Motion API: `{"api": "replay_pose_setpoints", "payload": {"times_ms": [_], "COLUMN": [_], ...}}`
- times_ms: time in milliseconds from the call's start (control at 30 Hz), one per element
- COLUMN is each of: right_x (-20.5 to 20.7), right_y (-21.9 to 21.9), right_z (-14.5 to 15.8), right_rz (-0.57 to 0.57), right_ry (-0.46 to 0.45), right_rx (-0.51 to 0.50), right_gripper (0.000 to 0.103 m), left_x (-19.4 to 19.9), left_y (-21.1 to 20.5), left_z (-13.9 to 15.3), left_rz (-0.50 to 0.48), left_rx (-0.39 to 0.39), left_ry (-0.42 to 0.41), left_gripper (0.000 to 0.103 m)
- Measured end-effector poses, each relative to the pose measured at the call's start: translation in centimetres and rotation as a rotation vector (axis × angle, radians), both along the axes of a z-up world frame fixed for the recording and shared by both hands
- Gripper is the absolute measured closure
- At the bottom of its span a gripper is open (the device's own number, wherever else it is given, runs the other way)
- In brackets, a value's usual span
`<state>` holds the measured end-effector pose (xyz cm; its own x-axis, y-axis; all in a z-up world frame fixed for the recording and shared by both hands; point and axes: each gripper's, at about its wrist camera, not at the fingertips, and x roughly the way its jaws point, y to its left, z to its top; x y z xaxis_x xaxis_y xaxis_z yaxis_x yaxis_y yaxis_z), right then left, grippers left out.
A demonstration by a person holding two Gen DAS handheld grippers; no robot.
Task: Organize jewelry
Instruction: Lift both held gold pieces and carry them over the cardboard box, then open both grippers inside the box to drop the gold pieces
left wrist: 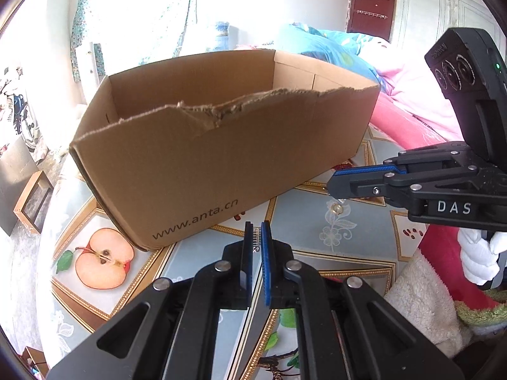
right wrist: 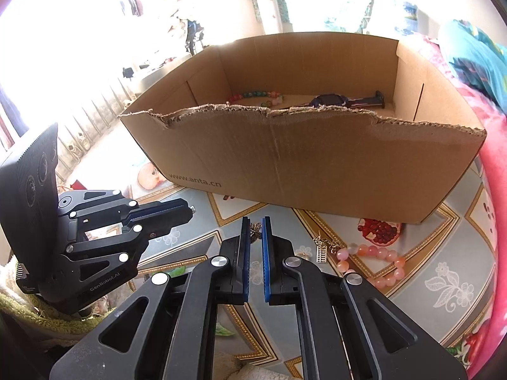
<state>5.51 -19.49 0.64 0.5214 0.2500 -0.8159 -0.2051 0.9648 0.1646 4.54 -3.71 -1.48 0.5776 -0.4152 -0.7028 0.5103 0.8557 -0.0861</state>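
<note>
Two pieces are already seen inside the cardboard box (right wrist: 317, 158): a bead bracelet (right wrist: 253, 95) and a watch (right wrist: 345, 100), beyond the right tongs (right wrist: 256, 232). A small butterfly charm (right wrist: 255, 231) is pinched in those tongs. A pink bead bracelet (right wrist: 374, 262) and a gold chain (right wrist: 326, 244) are left on the table (right wrist: 443, 253), just right of them. The left tongs (left wrist: 256, 237) are nearly shut, on a tiny piece perhaps.

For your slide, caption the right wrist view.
Right tongs pinch a butterfly charm before the cardboard box.
</note>
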Motion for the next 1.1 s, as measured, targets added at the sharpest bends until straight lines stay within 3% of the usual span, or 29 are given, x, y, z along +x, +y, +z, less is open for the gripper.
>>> {"api": "replay_pose_setpoints", "payload": {"times_ms": [100, 300, 433, 533, 633, 800, 967, 1100], "right_x": [-0.5, -1.0, 0.2, 2.6, 6.2, 12.1, 16.2, 17.8], "right_y": [0.6, -0.1, -0.8, -1.7, -2.4, -3.5, -3.6, -3.2], "right_z": [0.3, 4.9, 8.0, 9.1, 8.8, 6.6, 3.6, 1.7], "right_rz": [-0.006, 0.004, 0.023, 0.032, 0.043, 0.045, 0.058, 0.065], "right_ry": [-0.033, -0.144, -0.229, -0.229, -0.154, 0.041, 0.216, 0.299], "right_rx": [0.028, 0.097, 0.121, 0.131, 0.114, 0.094, 0.084, 0.032], "right_gripper": [0.098, 0.098, 0.098, 0.098, 0.098, 0.098, 0.098, 0.098], "left_x": [-0.2, 0.0, 1.9, 4.8, 8.3, 15.0, 18.8, 20.2], "left_y": [0.3, 0.4, 0.1, -0.6, -1.7, -3.8, -3.6, -3.3], "left_z": [1.8, 7.2, 10.1, 11.0, 10.8, 7.7, 3.4, 1.5], "left_rz": [-0.004, -0.049, -0.074, -0.094, -0.124, -0.109, -0.082, -0.051], "left_rx": [-0.037, -0.112, -0.106, -0.086, -0.054, 0.054, 0.070, 0.074], "left_ry": [-0.020, -0.109, -0.170, -0.147, -0.072, 0.169, 0.395, 0.516], "left_gripper": [0.098, 0.098, 0.098, 0.098, 0.098, 0.098, 0.099, 0.098]}}
